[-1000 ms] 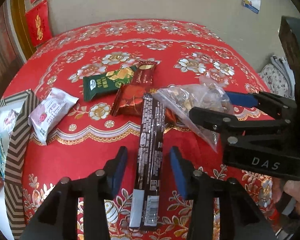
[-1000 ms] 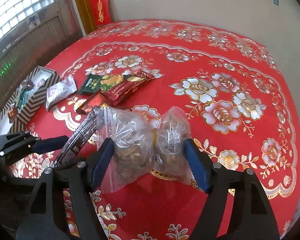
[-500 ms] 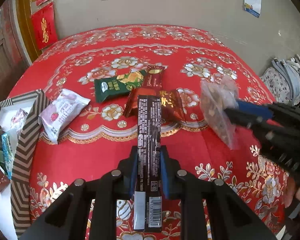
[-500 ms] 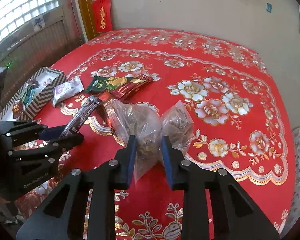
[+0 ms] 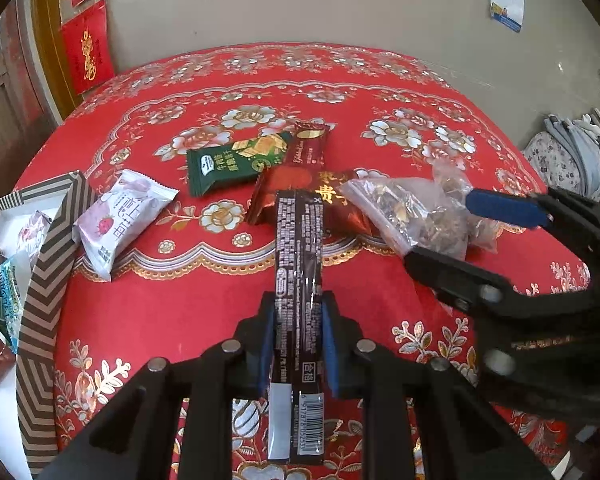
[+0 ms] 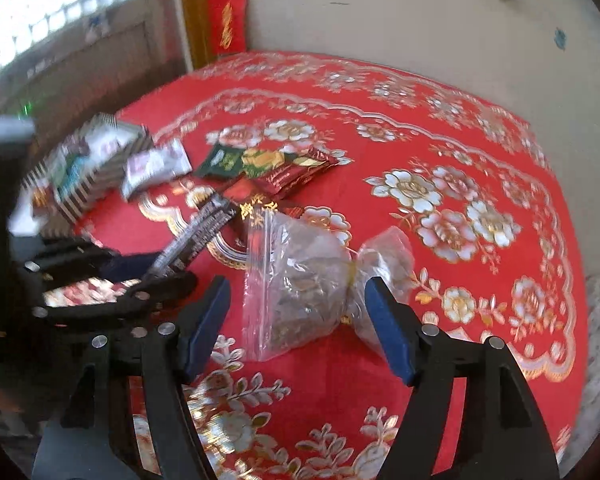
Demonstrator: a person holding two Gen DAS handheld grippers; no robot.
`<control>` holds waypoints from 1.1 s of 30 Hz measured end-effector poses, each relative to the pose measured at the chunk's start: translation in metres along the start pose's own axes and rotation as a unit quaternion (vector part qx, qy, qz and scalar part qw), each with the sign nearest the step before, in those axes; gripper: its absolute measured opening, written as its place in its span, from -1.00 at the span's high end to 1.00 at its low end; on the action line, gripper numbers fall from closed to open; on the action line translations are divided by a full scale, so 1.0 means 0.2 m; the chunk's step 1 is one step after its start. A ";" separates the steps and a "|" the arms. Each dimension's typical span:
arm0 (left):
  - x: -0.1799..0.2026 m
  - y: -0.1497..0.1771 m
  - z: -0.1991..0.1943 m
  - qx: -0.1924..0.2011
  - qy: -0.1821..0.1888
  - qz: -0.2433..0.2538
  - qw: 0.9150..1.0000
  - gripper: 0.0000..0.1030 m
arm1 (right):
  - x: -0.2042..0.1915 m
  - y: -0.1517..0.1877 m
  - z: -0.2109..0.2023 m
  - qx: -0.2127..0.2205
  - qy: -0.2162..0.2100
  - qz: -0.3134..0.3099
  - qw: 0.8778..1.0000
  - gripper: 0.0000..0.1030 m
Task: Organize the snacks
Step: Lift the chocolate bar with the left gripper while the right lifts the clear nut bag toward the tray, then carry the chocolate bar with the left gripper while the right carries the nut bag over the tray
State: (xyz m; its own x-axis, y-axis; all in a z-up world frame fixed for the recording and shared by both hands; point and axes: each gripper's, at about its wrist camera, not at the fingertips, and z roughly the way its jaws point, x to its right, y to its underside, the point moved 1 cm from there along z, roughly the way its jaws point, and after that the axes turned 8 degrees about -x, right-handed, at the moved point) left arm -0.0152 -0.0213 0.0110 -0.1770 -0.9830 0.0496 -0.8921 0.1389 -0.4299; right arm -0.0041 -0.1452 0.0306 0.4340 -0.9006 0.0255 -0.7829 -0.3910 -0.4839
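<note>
The long dark-brown foil snack bar (image 5: 299,280) sat pinched in the left gripper (image 5: 296,344), lifted off the red floral worktop (image 5: 380,92). Half a second earlier the right gripper (image 6: 300,320) had clamped the clear plastic bag of nuts (image 6: 300,280); now it stood spread, the bag released. The striped cardboard box (image 5: 46,264) lay left at the worktop's edge, the path there open.
</note>
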 end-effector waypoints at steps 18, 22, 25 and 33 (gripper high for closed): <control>-0.03 0.00 -0.10 0.031 0.014 -0.006 0.999 0.55 | 0.14 0.06 -0.08 0.034 -0.014 0.054 0.998 0.29; -0.06 0.02 -0.17 0.041 0.023 -0.009 0.999 0.55 | 0.10 0.05 -0.16 0.050 -0.017 0.052 0.997 0.29; -0.10 0.03 -0.21 0.046 0.025 -0.014 0.999 0.55 | 0.04 0.02 -0.20 0.062 -0.023 0.043 0.997 0.29; -0.26 0.06 -0.32 0.066 -0.007 -0.031 0.997 0.55 | -0.17 -0.11 -0.23 0.081 -0.041 0.006 0.996 0.29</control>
State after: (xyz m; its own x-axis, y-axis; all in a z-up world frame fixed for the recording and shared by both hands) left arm -0.0431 0.0390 0.0616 -0.1169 -0.9908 0.0674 -0.8387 0.0622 -0.5410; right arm -0.0228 -0.1142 0.0792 0.4655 -0.8838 -0.0480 -0.7080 -0.3392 -0.6194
